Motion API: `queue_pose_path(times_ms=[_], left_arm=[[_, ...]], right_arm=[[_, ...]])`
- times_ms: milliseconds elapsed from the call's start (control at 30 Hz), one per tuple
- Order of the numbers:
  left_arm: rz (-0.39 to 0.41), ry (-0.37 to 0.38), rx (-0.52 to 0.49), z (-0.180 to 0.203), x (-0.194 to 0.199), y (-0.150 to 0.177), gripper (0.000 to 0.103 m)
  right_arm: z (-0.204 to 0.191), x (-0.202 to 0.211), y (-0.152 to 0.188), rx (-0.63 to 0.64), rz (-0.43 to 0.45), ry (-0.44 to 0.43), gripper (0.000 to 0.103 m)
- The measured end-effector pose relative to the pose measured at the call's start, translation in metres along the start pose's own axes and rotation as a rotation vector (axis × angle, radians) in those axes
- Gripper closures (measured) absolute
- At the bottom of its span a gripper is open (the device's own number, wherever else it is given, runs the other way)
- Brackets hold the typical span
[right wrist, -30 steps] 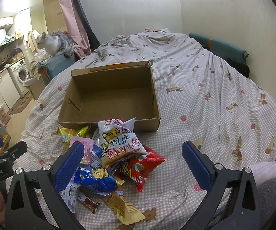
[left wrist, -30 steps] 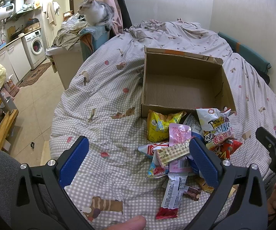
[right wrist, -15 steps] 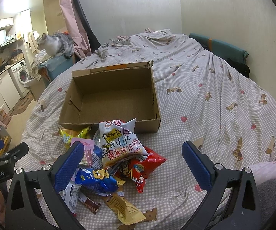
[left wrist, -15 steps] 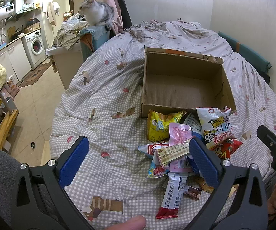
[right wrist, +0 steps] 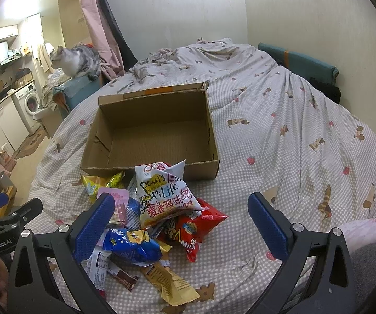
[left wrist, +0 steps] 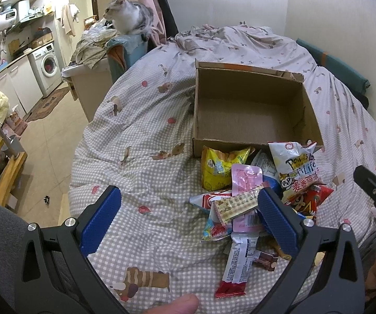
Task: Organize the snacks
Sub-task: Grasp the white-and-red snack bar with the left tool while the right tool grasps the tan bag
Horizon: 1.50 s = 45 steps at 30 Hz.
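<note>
A pile of snack packets (left wrist: 250, 196) lies on the bed in front of an open, empty cardboard box (left wrist: 243, 117). The pile includes a white chips bag (right wrist: 164, 193), a red bag (right wrist: 195, 225), a blue bag (right wrist: 130, 243), a yellow bag (left wrist: 219, 167) and a pink packet (left wrist: 244, 178). The box also shows in the right wrist view (right wrist: 151, 136). My left gripper (left wrist: 188, 206) is open and empty, held above the pile's left side. My right gripper (right wrist: 180, 214) is open and empty, held above the pile's near side.
The bed is covered by a checked sheet (right wrist: 279, 141). A cat (left wrist: 127, 18) sits on a draped cabinet left of the bed. A kitchen area with a washing machine (left wrist: 48, 65) lies at the far left. A teal cushion (right wrist: 300, 60) lies against the right wall.
</note>
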<state>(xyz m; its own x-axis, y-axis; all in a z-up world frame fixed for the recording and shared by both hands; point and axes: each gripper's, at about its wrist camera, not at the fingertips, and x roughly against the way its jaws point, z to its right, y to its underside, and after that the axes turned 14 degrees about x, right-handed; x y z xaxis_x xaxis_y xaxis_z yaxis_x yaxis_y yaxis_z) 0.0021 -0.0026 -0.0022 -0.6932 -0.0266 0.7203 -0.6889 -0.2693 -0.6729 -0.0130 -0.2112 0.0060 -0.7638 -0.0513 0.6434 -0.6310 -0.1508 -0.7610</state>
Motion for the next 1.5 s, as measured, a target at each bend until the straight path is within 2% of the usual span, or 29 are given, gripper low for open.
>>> queue_pose_path(times_ms=[100,200,267,367,433,533,600,633,700,767,800,867,1033,1133,1267,1333,1400,1500], left_arm=[[-0.042,-0.025,0.019,-0.007,-0.01,-0.003,0.0],[-0.093,-0.081,0.041,-0.018,-0.024,-0.004,0.0],[-0.169,-0.099,0.051,-0.026,-0.037,0.002,0.0],[-0.302,-0.075,0.028,-0.023,-0.056,0.018,0.0],[-0.394,-0.04,-0.023,-0.014,-0.069,0.033,0.003],[-0.477,-0.009,-0.105,0.006,-0.081,0.055,0.006],[-0.521,0.007,-0.153,0.019,-0.09,0.07,0.017],[-0.531,0.01,-0.162,0.023,-0.095,0.075,0.029],[-0.556,0.009,-0.169,0.027,-0.103,0.083,0.033],[-0.585,0.018,-0.177,0.029,-0.106,0.09,0.05],[-0.594,0.028,-0.183,0.03,-0.106,0.092,0.054],[-0.59,0.046,-0.183,0.029,-0.105,0.096,0.073],[-0.593,0.097,-0.146,0.019,-0.083,0.092,0.074],[-0.569,0.123,-0.111,0.0,-0.061,0.076,0.074],[-0.492,0.122,-0.091,-0.014,-0.037,0.06,0.074],[-0.472,0.119,-0.079,-0.023,-0.035,0.053,0.074],[-0.464,0.115,-0.063,-0.031,-0.036,0.04,0.074],[-0.465,0.106,-0.036,-0.03,-0.043,0.039,0.074]], right_arm=[[0.009,-0.002,0.002,-0.036,-0.018,-0.017,0.0],[0.02,-0.006,0.007,-0.082,-0.056,-0.027,0.0],[0.026,-0.008,0.011,-0.111,-0.08,-0.037,0.0],[0.033,-0.01,0.016,-0.127,-0.103,-0.045,0.0],[0.036,-0.01,0.019,-0.131,-0.112,-0.055,0.0],[0.04,-0.014,0.024,-0.131,-0.14,-0.077,0.0],[0.043,-0.016,0.027,-0.142,-0.156,-0.091,0.0],[0.045,-0.017,0.029,-0.152,-0.167,-0.098,0.0],[0.048,-0.019,0.032,-0.161,-0.181,-0.096,0.0],[0.049,-0.02,0.034,-0.155,-0.195,-0.078,0.0],[0.049,-0.021,0.035,-0.151,-0.2,-0.074,0.0],[0.049,-0.022,0.035,-0.147,-0.206,-0.076,0.0],[0.045,-0.03,0.036,-0.135,-0.248,-0.111,0.0],[0.033,-0.046,0.042,-0.055,-0.345,-0.083,0.0],[0.009,-0.075,0.054,0.024,-0.492,-0.213,0.002],[-0.004,-0.089,0.061,0.055,-0.56,-0.26,0.018],[-0.013,-0.097,0.066,0.072,-0.603,-0.303,0.026],[-0.025,-0.106,0.069,0.112,-0.627,-0.325,0.029]])
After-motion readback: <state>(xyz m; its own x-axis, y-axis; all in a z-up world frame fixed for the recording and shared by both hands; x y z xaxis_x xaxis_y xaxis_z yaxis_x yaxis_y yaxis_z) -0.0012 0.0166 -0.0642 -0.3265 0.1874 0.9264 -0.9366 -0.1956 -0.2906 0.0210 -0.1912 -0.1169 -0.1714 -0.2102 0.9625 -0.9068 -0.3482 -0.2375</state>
